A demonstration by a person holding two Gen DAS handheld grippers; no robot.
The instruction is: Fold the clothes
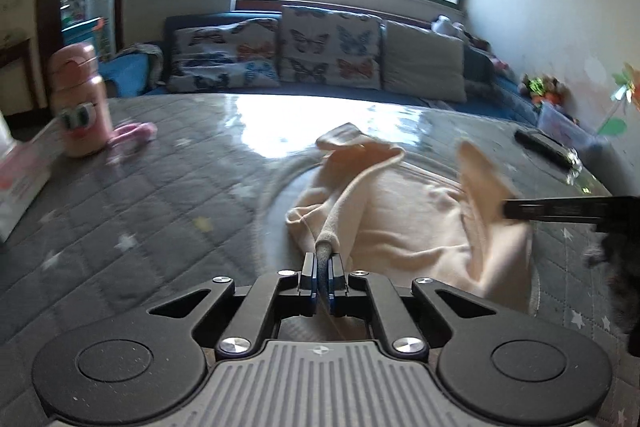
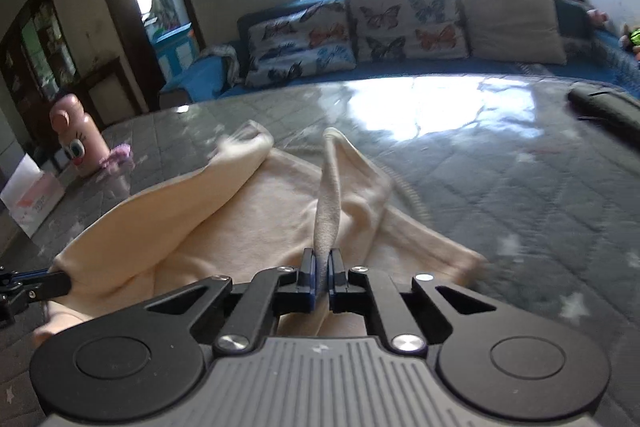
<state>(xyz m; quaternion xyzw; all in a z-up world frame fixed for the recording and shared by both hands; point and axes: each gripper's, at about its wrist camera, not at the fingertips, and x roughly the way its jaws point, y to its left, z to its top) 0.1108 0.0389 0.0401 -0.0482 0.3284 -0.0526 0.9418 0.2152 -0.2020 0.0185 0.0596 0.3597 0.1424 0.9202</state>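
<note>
A cream garment (image 1: 404, 227) lies rumpled on the grey quilted table cover (image 1: 140, 211). My left gripper (image 1: 323, 263) is shut on a raised fold of the garment's near edge, which rises in a ridge away from the jaws. In the right wrist view the same cream garment (image 2: 248, 215) spreads ahead, and my right gripper (image 2: 321, 263) is shut on another lifted fold. The right gripper's black finger (image 1: 560, 209) enters the left view from the right, pinching the cloth. The left gripper's finger (image 2: 44, 285) shows at the right view's left edge, on the cloth.
A pink bottle with cartoon eyes (image 1: 82, 103) and a pink strap (image 1: 134, 135) stand far left, beside a white-and-pink box (image 1: 20, 179). A dark remote (image 1: 546, 147) lies far right. A sofa with butterfly cushions (image 1: 328, 47) sits beyond the table.
</note>
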